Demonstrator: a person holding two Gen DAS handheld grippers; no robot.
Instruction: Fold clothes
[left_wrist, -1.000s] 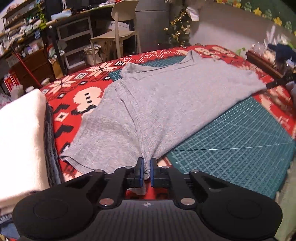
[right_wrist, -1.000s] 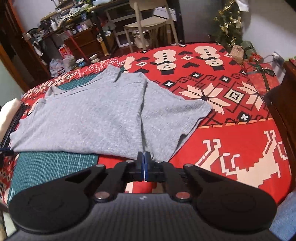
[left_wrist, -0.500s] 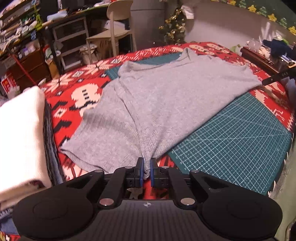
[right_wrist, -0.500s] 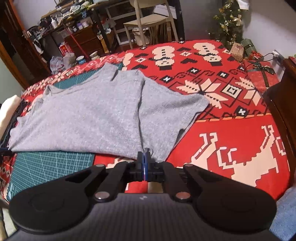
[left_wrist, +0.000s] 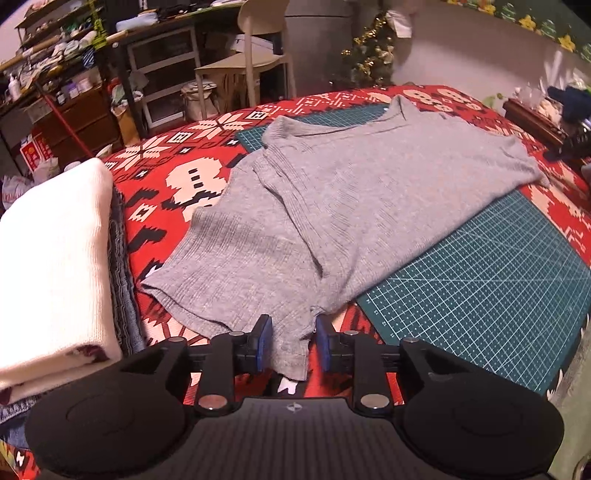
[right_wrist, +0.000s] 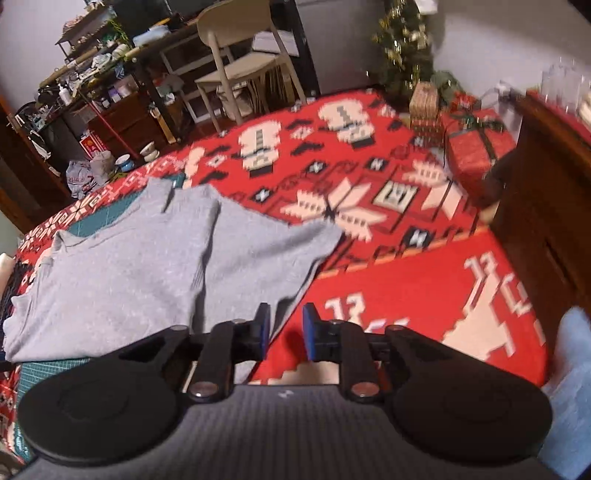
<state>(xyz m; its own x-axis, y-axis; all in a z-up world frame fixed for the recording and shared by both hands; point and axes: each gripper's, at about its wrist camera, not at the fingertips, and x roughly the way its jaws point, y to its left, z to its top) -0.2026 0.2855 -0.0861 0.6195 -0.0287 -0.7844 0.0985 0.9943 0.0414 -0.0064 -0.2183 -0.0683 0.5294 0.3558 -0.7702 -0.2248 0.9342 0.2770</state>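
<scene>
The grey shirt (left_wrist: 362, 206) lies flat, partly on the green cutting mat (left_wrist: 491, 280), over the red patterned cover (right_wrist: 406, 288). Both the left gripper (left_wrist: 290, 341) and right gripper (right_wrist: 282, 330) have just been opening; the hem corner sits loose between the left jaws, while the right ones look clear, though blurred. Back off straight so nothing drags. The folded cream stack (left_wrist: 51, 266) crowds the left
</scene>
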